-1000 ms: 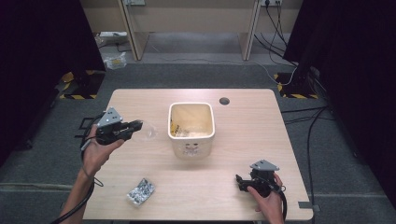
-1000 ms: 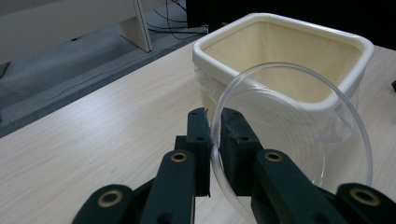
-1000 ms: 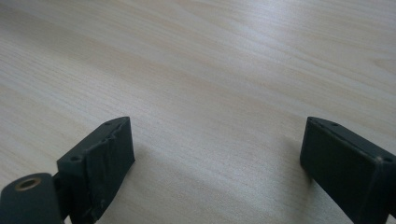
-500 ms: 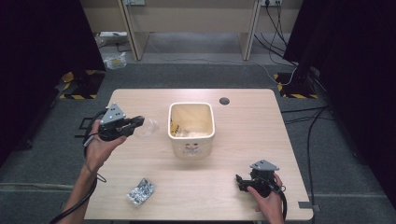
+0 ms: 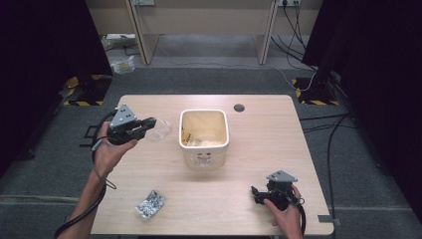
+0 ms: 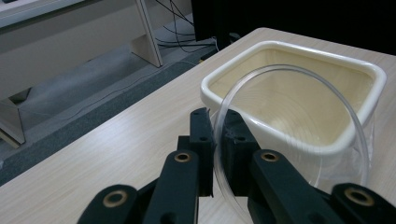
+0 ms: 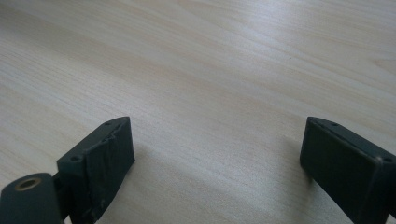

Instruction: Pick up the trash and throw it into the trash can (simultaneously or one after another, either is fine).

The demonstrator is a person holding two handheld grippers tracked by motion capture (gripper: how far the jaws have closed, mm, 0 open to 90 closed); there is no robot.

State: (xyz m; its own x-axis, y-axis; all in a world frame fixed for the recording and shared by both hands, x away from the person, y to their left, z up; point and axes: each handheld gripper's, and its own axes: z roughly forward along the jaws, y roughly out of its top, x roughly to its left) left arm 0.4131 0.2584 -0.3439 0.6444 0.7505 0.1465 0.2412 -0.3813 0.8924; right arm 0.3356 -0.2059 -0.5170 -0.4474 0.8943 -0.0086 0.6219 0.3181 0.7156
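My left gripper (image 5: 149,123) is shut on the rim of a clear plastic cup (image 5: 160,130), held above the table just left of the cream square bin (image 5: 204,137). In the left gripper view my left gripper (image 6: 217,130) pinches the wall of the clear plastic cup (image 6: 299,140), whose mouth faces the camera with the cream square bin (image 6: 299,93) right behind it. My right gripper (image 5: 257,193) rests low over the table at the front right, jaws wide apart. In the right gripper view my right gripper (image 7: 215,154) is open over bare wood.
A crumpled silvery wrapper (image 5: 151,203) lies near the table's front left. The bin holds some pale scraps. A dark round cable hole (image 5: 239,107) sits at the back of the wooden table (image 5: 278,139). Cables trail on the grey floor around it.
My left gripper has lifted the cup slightly and carried it a little toward the back of the table. The right gripper has stayed where it was.
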